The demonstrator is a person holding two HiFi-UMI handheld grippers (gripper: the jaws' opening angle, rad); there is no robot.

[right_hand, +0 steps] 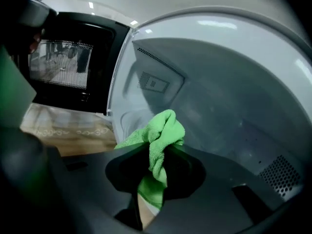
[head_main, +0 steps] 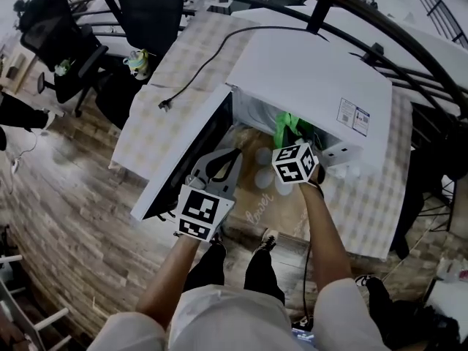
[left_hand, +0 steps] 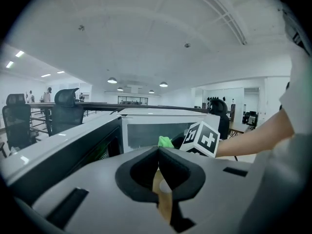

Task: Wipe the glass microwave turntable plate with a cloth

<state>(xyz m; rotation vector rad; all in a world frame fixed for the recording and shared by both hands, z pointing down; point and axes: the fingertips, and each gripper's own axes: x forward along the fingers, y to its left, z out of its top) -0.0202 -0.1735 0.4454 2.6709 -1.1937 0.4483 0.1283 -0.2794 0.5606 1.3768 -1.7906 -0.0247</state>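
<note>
A white microwave (head_main: 314,79) stands on a table, its door (head_main: 186,159) swung open to the left. My right gripper (head_main: 291,139) reaches into the cavity and is shut on a bunched green cloth (head_main: 289,126). In the right gripper view the cloth (right_hand: 158,140) bulges up between the jaws of that gripper (right_hand: 157,152), with the grey cavity walls behind it. I cannot make out the glass turntable plate; the gripper body hides the cavity floor. My left gripper (head_main: 228,159) hovers in front of the open door, and its jaws (left_hand: 158,152) are shut on nothing. The cloth (left_hand: 165,141) also shows in the left gripper view.
A checkered tablecloth (head_main: 157,123) covers the table under the microwave. The black power cord lies unplugged, its plug (head_main: 164,104) near the table's left edge. Black office chairs (head_main: 62,42) stand at the far left. A dark railing (head_main: 351,28) curves behind the table.
</note>
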